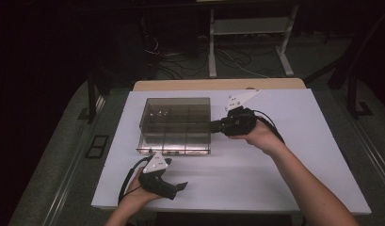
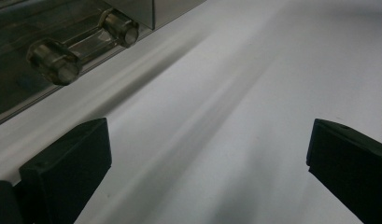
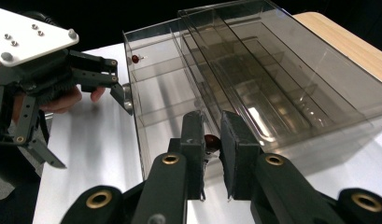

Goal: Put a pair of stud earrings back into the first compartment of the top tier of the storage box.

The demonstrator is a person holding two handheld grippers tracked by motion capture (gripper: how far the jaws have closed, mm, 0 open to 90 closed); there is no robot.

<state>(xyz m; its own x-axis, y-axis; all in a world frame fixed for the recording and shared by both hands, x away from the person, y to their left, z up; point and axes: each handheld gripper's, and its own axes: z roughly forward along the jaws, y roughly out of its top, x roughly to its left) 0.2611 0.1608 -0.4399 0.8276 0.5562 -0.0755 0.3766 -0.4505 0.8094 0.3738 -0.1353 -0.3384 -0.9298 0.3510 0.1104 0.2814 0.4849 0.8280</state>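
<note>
Right gripper (image 3: 211, 149) is clamped on a small red bead (image 3: 212, 141) beside the box (image 1: 175, 123) wall, while left gripper (image 2: 202, 172) is held wide apart, nearer the drawer knobs (image 2: 55, 61).

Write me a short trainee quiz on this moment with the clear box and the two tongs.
1. True or false: the left tongs are shut.
2. What shows between the jaws of the right tongs? A) a small dark red thing B) a cable C) nothing
3. Fill in: the clear box stands on a ___ table.

Key: 1 false, the jaws stand wide apart over the table; 2 A; 3 white.
</note>
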